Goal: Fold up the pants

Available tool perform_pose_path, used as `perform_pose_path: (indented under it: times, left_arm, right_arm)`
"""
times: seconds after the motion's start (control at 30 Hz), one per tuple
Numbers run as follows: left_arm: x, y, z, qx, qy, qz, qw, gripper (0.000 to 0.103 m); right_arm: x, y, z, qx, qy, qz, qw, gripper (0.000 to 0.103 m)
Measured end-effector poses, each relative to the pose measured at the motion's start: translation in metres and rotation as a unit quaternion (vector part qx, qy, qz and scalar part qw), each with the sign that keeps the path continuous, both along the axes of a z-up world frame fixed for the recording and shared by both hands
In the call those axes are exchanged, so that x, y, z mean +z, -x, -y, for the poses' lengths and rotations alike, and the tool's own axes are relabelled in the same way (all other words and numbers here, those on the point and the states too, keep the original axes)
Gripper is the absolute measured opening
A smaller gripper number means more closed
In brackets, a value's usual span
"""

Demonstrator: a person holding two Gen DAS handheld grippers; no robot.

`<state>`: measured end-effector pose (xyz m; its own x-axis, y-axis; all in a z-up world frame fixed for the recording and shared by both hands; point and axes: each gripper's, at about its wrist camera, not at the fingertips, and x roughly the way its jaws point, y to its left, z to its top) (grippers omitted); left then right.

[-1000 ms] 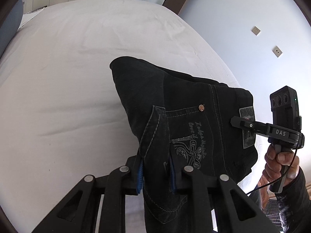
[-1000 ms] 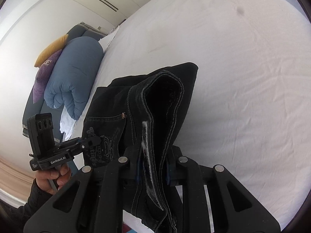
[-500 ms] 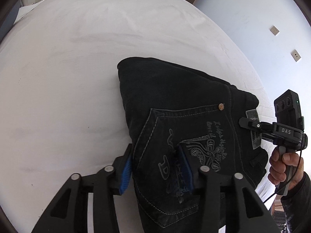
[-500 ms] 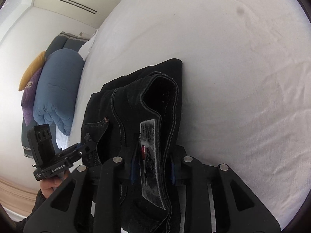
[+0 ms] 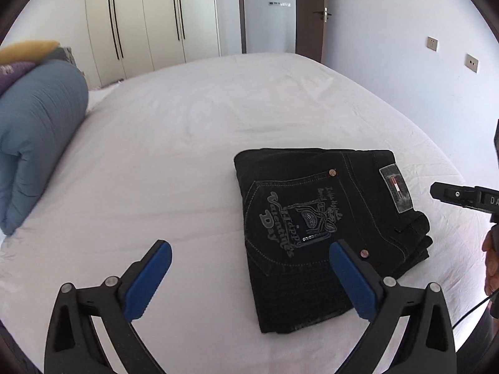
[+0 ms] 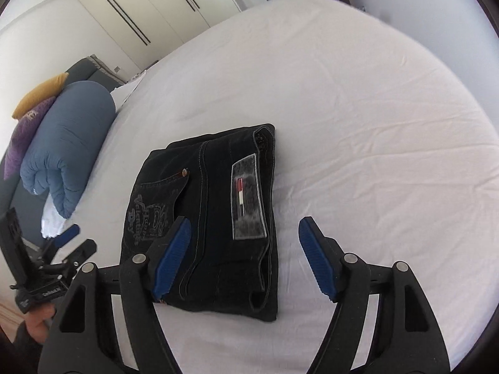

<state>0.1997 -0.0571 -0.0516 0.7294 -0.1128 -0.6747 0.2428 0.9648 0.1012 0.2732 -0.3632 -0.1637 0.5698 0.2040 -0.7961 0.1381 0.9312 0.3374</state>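
Observation:
The black jeans [image 5: 315,224] lie folded into a flat rectangle on the white bed [image 5: 187,143], back pocket print and waist label facing up. They also show in the right wrist view [image 6: 218,212]. My left gripper [image 5: 249,274] is open and empty, raised above the near left edge of the fold. My right gripper [image 6: 246,255] is open and empty, above the near end of the fold by the label. The right gripper also shows at the right edge of the left wrist view [image 5: 464,196]. The left gripper also shows at the lower left of the right wrist view [image 6: 65,243].
A rolled blue duvet [image 5: 37,134] with purple and yellow pillows [image 6: 31,109] lies at the left end of the bed. White wardrobes [image 5: 149,15] and a door [image 5: 308,12] stand beyond the far edge. A wall [image 5: 421,46] runs along the right.
Both grippers have opened and let go of the jeans, then pulled back and up. The jeans now lie flat and folded on the bed.

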Motion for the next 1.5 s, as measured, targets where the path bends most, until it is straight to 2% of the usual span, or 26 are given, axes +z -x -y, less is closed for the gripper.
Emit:
perform_pose_path:
  times: [0.1,0.2,0.33,0.4,0.47,0.53,0.6,0.7,0.77,0.83,0.93,1.0,1.2,1.5]
  left_arm:
    - [0.02,0.044,-0.002,0.025,-0.013,0.051,0.9983,0.103]
    - [0.04,0.089,-0.001,0.043,-0.028,0.101,0.9936,0.103]
    - [0.074,0.147,0.003,0.051,-0.014,0.164,0.985,0.103]
    - [0.088,0.168,-0.001,0.038,0.016,0.172,0.9843,0.103]
    - [0.096,0.177,-0.004,0.028,0.037,0.154,0.987,0.103]
    - [0.102,0.178,-0.007,0.034,0.041,0.124,0.9909,0.103]
    - [0.109,0.183,-0.011,0.059,0.023,0.118,0.9911,0.103]
    - [0.119,0.195,-0.023,0.051,0.044,0.116,0.9909,0.103]
    - [0.121,0.192,-0.027,0.081,0.03,0.09,0.9922,0.103]
    - [0.117,0.184,-0.023,0.082,0.002,0.058,0.9949,0.103]
    - [0.11,0.181,-0.019,0.096,0.002,0.055,0.9939,0.103]
    - [0.102,0.177,-0.015,0.095,0.006,0.031,0.995,0.103]
    - [0.09,0.174,-0.002,0.075,0.016,0.007,0.997,0.103]
    - [0.087,0.159,0.003,0.07,0.034,-0.008,0.997,0.103]
  right_arm:
    - [0.027,0.039,-0.034,-0.006,0.075,0.034,0.997,0.071]
    - [0.053,0.075,-0.06,-0.012,0.123,0.063,0.99,0.074]
    - [0.085,0.117,-0.092,-0.022,0.171,0.078,0.982,0.075]
    - [0.098,0.135,-0.102,-0.019,0.177,0.079,0.981,0.075]
    - [0.111,0.155,-0.112,-0.019,0.188,0.084,0.979,0.075]
    - [0.124,0.174,-0.122,-0.021,0.201,0.09,0.975,0.075]
    - [0.136,0.191,-0.129,-0.019,0.21,0.097,0.973,0.075]
    - [0.152,0.212,-0.14,-0.01,0.207,0.11,0.972,0.075]
    - [0.164,0.223,-0.146,-0.008,0.211,0.119,0.97,0.075]
    - [0.173,0.228,-0.151,-0.005,0.209,0.128,0.969,0.075]
    - [0.187,0.233,-0.156,-0.008,0.207,0.132,0.969,0.075]
    - [0.191,0.232,-0.155,-0.013,0.202,0.129,0.971,0.075]
    - [0.196,0.23,-0.151,-0.029,0.192,0.112,0.974,0.075]
    - [0.174,0.217,-0.143,-0.035,0.189,0.077,0.978,0.075]
